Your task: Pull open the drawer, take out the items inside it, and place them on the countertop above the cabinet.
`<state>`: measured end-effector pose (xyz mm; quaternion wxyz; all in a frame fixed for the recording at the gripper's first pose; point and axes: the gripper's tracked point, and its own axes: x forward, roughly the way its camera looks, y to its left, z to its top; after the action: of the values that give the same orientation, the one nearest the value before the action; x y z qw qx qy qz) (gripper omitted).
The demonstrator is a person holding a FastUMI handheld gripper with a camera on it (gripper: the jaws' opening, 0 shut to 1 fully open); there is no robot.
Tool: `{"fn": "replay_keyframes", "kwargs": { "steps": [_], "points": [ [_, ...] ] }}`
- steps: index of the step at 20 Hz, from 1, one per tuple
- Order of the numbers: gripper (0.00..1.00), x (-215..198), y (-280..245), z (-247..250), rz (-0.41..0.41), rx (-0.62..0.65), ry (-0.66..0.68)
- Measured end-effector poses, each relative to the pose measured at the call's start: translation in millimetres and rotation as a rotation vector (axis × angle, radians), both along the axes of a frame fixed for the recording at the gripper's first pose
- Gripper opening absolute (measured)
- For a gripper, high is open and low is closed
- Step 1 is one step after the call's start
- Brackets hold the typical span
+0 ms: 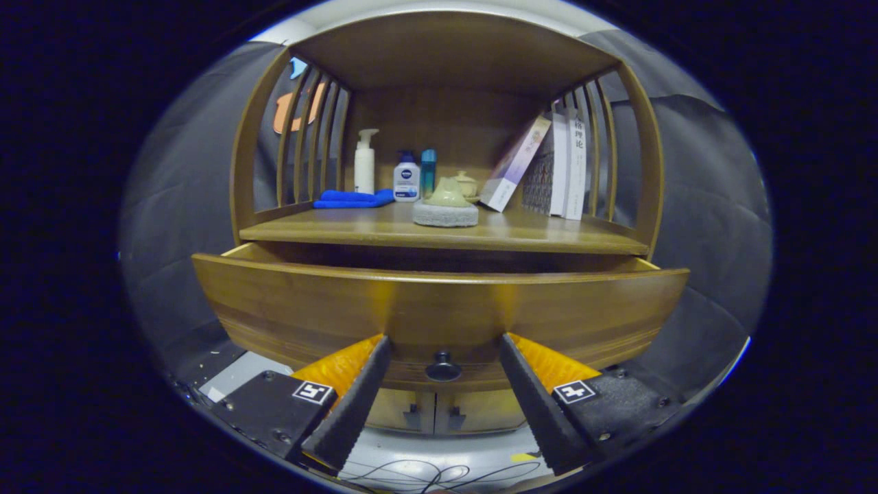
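The wooden drawer (439, 309) stands pulled out toward me from the cabinet, its front panel filling the space just ahead of my fingers. Its dark round knob (444, 367) sits between my fingertips, with a gap on each side. My gripper (444, 346) is open and holds nothing. The drawer's inside is hidden behind its front panel. Above it lies the wooden countertop (535, 233).
On the countertop stand a grey round pad with a pale green lump (446, 206), a folded blue cloth (353, 199), a white pump bottle (365, 163), two small bottles, a little jar and leaning books (549, 168). Cabinet doors (435, 410) below; cables on the floor.
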<state>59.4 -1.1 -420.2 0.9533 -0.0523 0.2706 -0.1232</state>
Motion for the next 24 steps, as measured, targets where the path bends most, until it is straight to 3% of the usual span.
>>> {"fn": "replay_keyframes", "kwargs": {
  "steps": [8, 14, 24],
  "points": [
    [1.00, 53.6, -10.6, -10.8, -0.019, 0.013, 0.033],
    [1.00, 52.0, -2.5, -0.8, -0.006, -0.003, 0.020],
    [1.00, -8.8, 36.7, 162.9, 0.150, 0.076, -0.184]
  ]
}}
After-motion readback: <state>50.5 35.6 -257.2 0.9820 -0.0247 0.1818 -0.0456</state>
